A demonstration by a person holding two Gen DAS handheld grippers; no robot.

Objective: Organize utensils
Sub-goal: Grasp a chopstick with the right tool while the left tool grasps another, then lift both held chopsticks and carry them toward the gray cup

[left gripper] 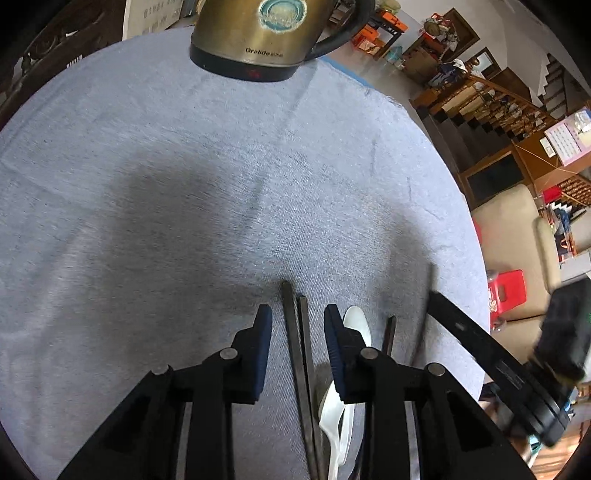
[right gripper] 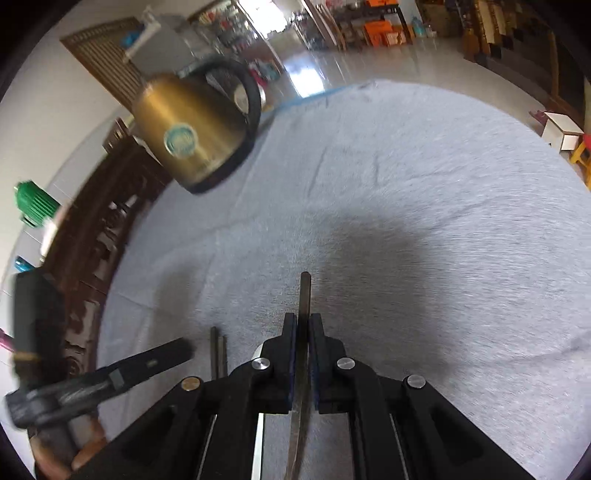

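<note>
Your left gripper (left gripper: 298,325) straddles the chopsticks (left gripper: 295,332) lying lengthwise on the desk (left gripper: 147,184), fingers spread and not touching, while your right gripper (right gripper: 303,325) pinches a metal utensil (right gripper: 305,291) lengthwise.

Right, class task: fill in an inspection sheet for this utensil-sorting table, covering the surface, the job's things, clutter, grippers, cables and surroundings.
Surface: round table under a grey cloth, lightly creased.
Job's things: a pair of dark chopsticks lying side by side; a white spoon beside them; a flat metal utensil, its working end hidden.
Clutter: a brass-coloured kettle at the far edge.
Grippers: the left gripper is open, straddling the chopsticks without pressing them; the right gripper is shut on the metal utensil.
Cables: nothing seen.
Surroundings: a staircase, a beige sofa, a red stool and a tiled floor.
</note>
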